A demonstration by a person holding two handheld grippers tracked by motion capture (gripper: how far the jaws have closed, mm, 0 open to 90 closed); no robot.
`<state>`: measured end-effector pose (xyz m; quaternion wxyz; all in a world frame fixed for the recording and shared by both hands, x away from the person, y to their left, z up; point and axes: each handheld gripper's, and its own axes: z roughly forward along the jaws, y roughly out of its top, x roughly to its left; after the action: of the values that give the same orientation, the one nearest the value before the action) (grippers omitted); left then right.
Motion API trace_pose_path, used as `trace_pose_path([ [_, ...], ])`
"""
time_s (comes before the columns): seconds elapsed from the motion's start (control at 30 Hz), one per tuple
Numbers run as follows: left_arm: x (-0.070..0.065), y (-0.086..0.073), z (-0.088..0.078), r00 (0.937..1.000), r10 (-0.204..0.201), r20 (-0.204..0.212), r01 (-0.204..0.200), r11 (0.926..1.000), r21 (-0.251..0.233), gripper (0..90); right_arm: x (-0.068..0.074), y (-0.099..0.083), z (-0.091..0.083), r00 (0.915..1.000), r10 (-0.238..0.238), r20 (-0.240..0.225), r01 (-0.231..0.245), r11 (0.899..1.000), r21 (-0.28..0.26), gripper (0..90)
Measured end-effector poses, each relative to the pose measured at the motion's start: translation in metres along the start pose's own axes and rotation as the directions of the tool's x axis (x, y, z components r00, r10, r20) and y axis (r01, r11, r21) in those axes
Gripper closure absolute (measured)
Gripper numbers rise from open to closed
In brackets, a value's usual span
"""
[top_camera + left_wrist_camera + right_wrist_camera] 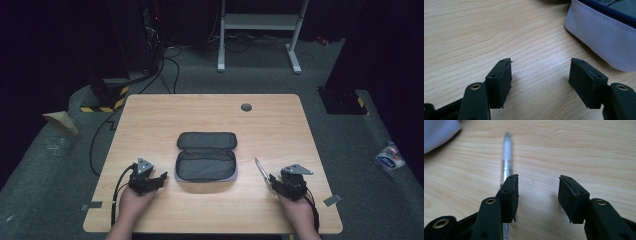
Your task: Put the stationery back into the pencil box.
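Observation:
A grey zip pouch (206, 162) lies open in the middle of the wooden table (150, 115), its lid folded back. In the left gripper view its pale fabric wall (604, 37) is at the upper right. My left gripper (161, 179) rests just left of the pouch, open (540, 65) over bare wood with nothing between its pads. A clear silvery pen (261, 172) lies to the right of the pouch. My right gripper (273, 181) is low beside it, open (538, 180). The pen (506, 157) runs under the outer side of its left jaw, not between the pads.
A round grey grommet (246, 107) sits near the table's far edge. Beyond the table are a white metal frame (260, 30) and floor cables (170, 70). A white packet (390, 157) lies on the floor at the right.

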<state>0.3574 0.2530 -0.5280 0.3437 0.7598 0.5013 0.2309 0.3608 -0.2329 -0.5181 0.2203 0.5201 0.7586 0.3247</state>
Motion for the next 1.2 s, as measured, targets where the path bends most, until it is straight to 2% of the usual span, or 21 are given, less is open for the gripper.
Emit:
trace_pose_path([
  [0.07, 0.000, 0.000, 0.000, 1.0000, 0.000, 0.000, 0.000, 1.0000, 0.000, 34.8, 0.002, -0.001, 0.000, 1.0000, -0.006, -0.005, 0.006, 1.000, 0.000, 50.1],
  [0.1, 0.000, 0.000, 0.000, 1.0000, 0.000, 0.000, 0.000, 1.0000, 0.000, 34.8, 0.005, -0.002, -0.001, 0.9998, -0.021, 0.007, 0.021, 1.000, -0.010, 49.6],
  [0.2, 0.000, 0.000, 0.000, 1.0000, 0.000, 0.000, 0.000, 1.0000, 0.000, 34.8, 0.007, 0.000, -0.004, 0.9996, -0.024, 0.017, 0.024, 0.999, -0.033, 47.6],
  [0.23, 0.000, 0.000, 0.000, 1.0000, 0.000, 0.000, 0.000, 1.0000, 0.000, 34.8, 0.010, 0.003, -0.009, 0.9992, -0.033, 0.020, 0.035, 0.997, -0.073, 46.4],
  [0.3, 0.000, 0.000, 0.000, 1.0000, 0.002, 0.000, -0.002, 1.0000, 0.000, 34.8, 0.015, 0.007, -0.014, 0.9987, -0.047, 0.017, 0.049, 0.993, -0.104, 46.2],
  [0.43, 0.000, 0.000, 0.000, 1.0000, 0.005, -0.003, -0.005, 1.0000, 0.000, 34.8, 0.022, 0.012, -0.015, 0.9983, -0.057, 0.008, 0.058, 0.992, -0.111, 45.8],
  [0.53, 0.000, 0.000, 0.000, 1.0000, 0.006, -0.005, -0.006, 1.0000, -0.001, 34.8, 0.025, 0.018, -0.012, 0.9978, -0.064, -0.019, 0.061, 0.993, -0.105, 46.9],
  [0.63, 0.000, 0.000, 0.000, 1.0000, 0.007, -0.005, -0.007, 1.0000, -0.002, 34.8, 0.026, 0.023, -0.004, 0.9964, -0.069, -0.050, 0.065, 0.995, -0.082, 52.0],
  [0.7, 0.000, 0.000, 0.000, 1.0000, 0.007, -0.004, -0.007, 1.0000, -0.001, 34.8, 0.027, 0.024, 0.001, 0.9957, -0.083, -0.041, 0.079, 0.994, -0.073, 54.3],
  [0.87, 0.000, 0.000, -0.001, 0.9999, 0.010, -0.002, -0.010, 1.0000, 0.000, 34.8, 0.027, 0.025, 0.010, 0.9968, -0.059, -0.053, 0.058, 0.998, -0.034, 57.9],
  [1.07, -0.001, -0.001, -0.001, 0.9999, 0.014, -0.005, -0.014, 0.9999, -0.002, 34.8, 0.026, 0.023, 0.013, 0.9976, -0.053, -0.044, 0.052, 0.998, -0.020, 63.7],
  [1.2, -0.002, -0.001, -0.002, 0.9999, 0.015, -0.008, -0.015, 0.9999, -0.004, 34.8, 0.027, 0.021, 0.017, 0.9974, -0.066, -0.027, 0.066, 0.998, 0.000, 66.5],
])
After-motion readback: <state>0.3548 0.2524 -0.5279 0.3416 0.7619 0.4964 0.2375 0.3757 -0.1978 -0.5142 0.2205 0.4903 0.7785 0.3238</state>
